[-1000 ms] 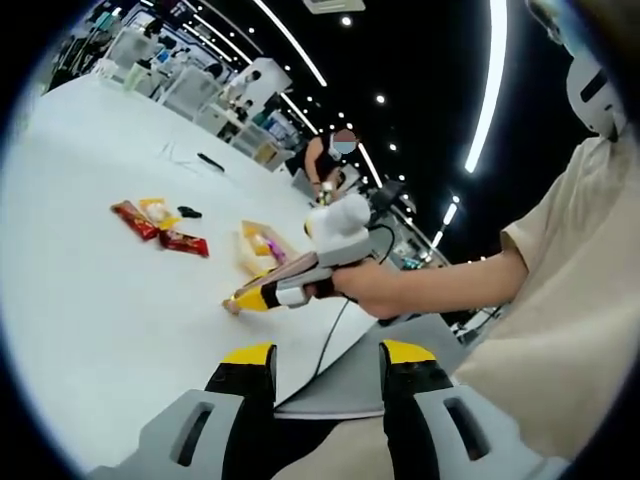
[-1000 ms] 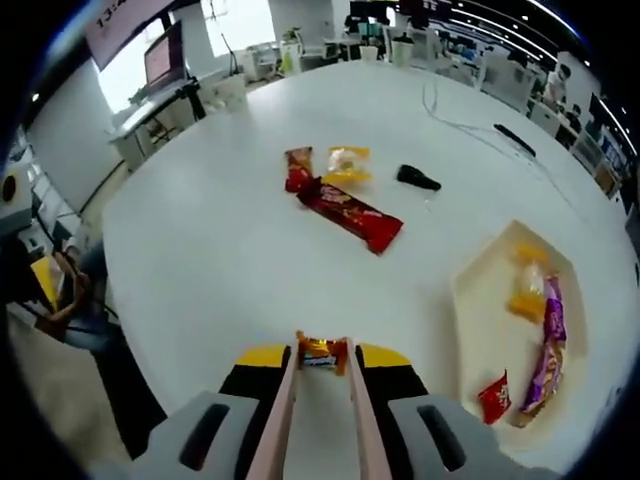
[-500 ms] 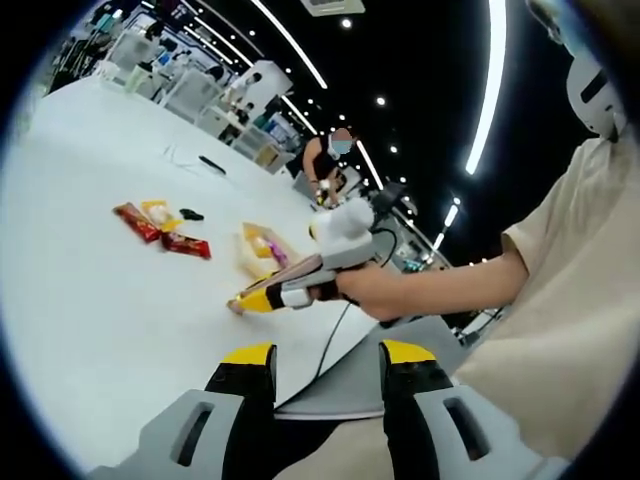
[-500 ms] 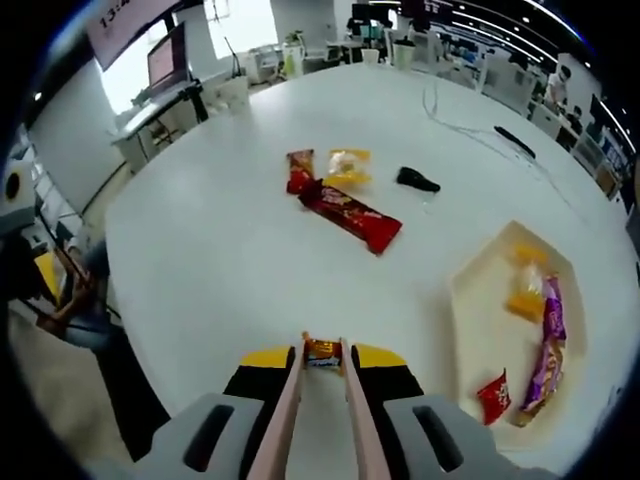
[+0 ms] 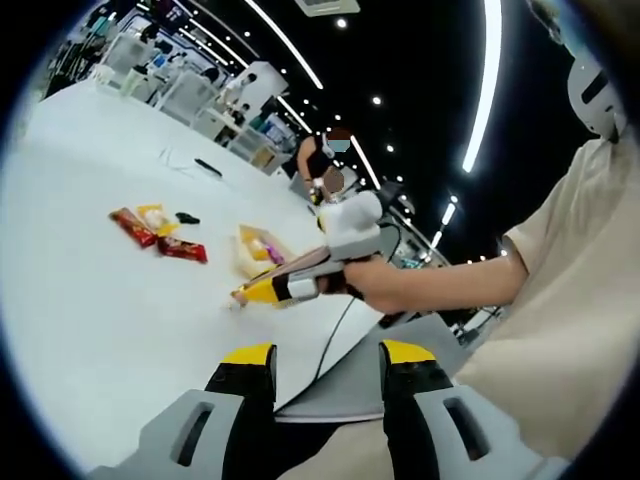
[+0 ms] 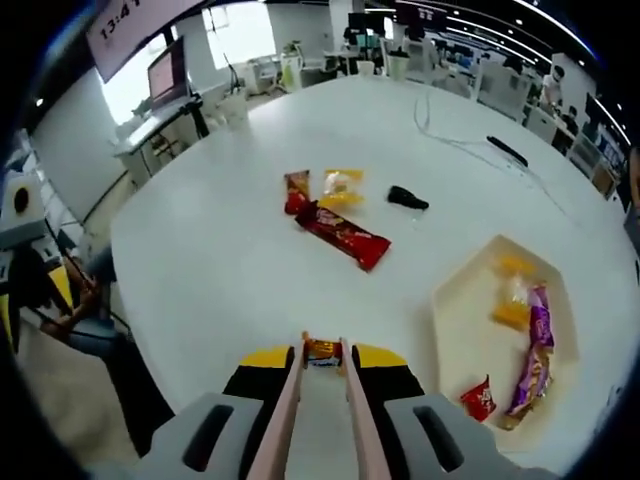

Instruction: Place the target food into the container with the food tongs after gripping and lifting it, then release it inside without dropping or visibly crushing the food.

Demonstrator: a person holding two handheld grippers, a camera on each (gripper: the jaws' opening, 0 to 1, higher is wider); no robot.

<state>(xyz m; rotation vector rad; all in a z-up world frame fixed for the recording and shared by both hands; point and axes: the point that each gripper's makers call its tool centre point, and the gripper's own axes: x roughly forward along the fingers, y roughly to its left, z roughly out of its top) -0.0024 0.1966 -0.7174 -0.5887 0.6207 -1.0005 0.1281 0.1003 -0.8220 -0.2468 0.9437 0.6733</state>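
My right tool (image 6: 322,352) is clamped around a pair of pale pink food tongs (image 6: 285,415), whose two arms run forward between the jaws and pinch one small orange-wrapped snack (image 6: 322,350) at their tips. The tongs and snack hang above the white counter (image 6: 200,250), near its close edge. In the left gripper view I see this same right tool (image 5: 290,288) from the side, held in my right hand (image 5: 375,285), raised a little over the counter (image 5: 90,300).

My left tool (image 5: 325,358) holds nothing; its two yellow-tipped jaws stand well apart, out past the counter's edge, touching nothing.

Ahead and to the right of the tongs sits one cream hexagonal tray (image 6: 470,300). I count four packets inside it: a yellow one (image 6: 518,265) at the far end, a clear packet with yellow contents (image 6: 512,305) just beside it, a long purple one (image 6: 535,350) along the right wall, and a small red one (image 6: 477,398) at the near end. From the left gripper view the tray (image 5: 250,250) lies just behind the right tool.

Farther out on the counter lie three more packets close together: one long red bar (image 6: 342,232), one short red packet (image 6: 296,190) touching its far end, and one yellow packet (image 6: 342,186) beside that. One small black object (image 6: 407,198) rests to their right. Beyond it a thin cable (image 6: 450,135) trails across the counter, with a dark pen-like item (image 6: 507,150) near it. Nothing lies between the tongs and the tray.
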